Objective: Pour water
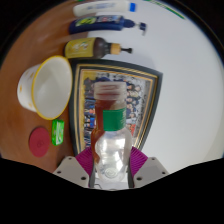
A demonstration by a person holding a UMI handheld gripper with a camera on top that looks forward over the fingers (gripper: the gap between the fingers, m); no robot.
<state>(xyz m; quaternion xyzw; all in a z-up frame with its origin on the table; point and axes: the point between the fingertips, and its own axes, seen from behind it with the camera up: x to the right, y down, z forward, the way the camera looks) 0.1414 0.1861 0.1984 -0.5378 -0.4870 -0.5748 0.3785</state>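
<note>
Your gripper (pixel 113 160) is clamped on a clear water bottle (pixel 113 148) with a green cap, upright before a red-capped jar (pixel 109 98) and a white bowl (pixel 47 85) on the tabletop (pixel 170 55).

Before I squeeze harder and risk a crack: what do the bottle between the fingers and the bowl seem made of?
Bottle: probably thin clear plastic, glossy, see-through with a green cap. Bowl: looks like smooth white plastic or ceramic with a yellowish rim; I can't tell which. The gripper seems shut on it.

One wide-angle camera rides on the claw (pixel 112 165) and looks forward and steeply down along its fingers onto the desk (pixel 170 55). It sits close above the clear bottle (pixel 113 150), with the framed picture (pixel 118 95) beyond.
</note>
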